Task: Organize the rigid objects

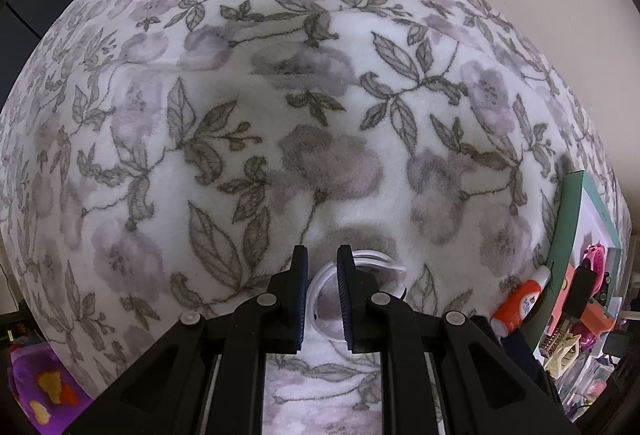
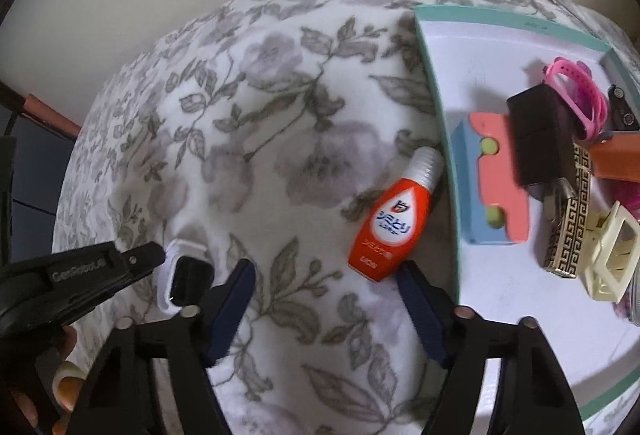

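Small orange plastic bottle (image 2: 387,223) with white ribbed cap lies on floral fleece beside the teal-rimmed tray (image 2: 440,139) (likely light, stiff, slippery); grip its flat body. Right gripper (image 2: 324,299) spread; left gripper (image 1: 323,299) pinches a white smartwatch (image 1: 360,263).

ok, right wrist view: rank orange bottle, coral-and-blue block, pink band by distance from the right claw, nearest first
1. orange bottle: on the blanket just ahead of the right claw, outside the tray wall.
2. coral-and-blue block: inside the tray, right of the bottle.
3. pink band: far right corner of the tray.
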{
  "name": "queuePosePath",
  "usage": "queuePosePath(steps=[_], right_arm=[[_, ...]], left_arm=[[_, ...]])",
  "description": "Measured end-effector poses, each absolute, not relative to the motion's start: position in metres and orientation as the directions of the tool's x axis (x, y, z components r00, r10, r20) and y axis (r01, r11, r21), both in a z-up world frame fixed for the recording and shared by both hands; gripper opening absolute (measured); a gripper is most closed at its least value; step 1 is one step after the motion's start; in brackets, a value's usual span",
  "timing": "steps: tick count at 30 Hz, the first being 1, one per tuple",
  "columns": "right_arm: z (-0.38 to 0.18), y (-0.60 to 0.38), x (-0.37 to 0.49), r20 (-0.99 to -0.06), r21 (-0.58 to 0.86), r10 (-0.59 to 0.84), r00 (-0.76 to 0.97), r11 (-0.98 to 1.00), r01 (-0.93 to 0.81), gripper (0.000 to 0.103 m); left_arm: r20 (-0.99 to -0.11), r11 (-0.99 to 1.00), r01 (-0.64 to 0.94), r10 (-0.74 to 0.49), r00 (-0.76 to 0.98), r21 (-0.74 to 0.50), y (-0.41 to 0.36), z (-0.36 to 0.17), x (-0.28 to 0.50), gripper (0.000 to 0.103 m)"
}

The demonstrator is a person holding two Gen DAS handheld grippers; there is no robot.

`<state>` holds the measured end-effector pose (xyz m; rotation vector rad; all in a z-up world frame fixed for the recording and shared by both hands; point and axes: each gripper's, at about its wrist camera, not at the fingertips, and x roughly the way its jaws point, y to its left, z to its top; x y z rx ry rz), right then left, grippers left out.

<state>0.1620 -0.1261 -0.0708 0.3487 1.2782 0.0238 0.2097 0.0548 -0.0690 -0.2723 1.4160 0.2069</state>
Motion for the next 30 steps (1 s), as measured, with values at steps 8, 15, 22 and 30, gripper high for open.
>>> queuePosePath(steps=[8,15,22,30], right_arm=[[-0.073,-0.126,0.165,-0.935,0.204,0.143,0.323,0.966,0.162,0.054],[-0.072,-0.128,0.167,-0.934,0.215,0.156,0.323,0.964,0.156,0.054],[-0.067,-0.137,0.167,-0.925,0.226,0.137,0.353,0.948,0.224,0.048],[-0.066,-0.144,0.171,-0.92,0.24,0.127,0.371,0.931,0.277,0.04]], left_arm=[[-0.989,0.95,-0.302,-0.029,0.145,-0.072,0.057,-0.072,0.21,0.015],[-0.988,0.945,-0.308,-0.073,0.139,-0.113,0.065,-0.075,0.212,0.015],[-0.987,0.943,-0.308,-0.087,0.133,-0.125,0.068,-0.076,0.212,0.015],[-0.987,0.948,-0.292,-0.088,0.133,-0.124,0.066,-0.077,0.212,0.015]])
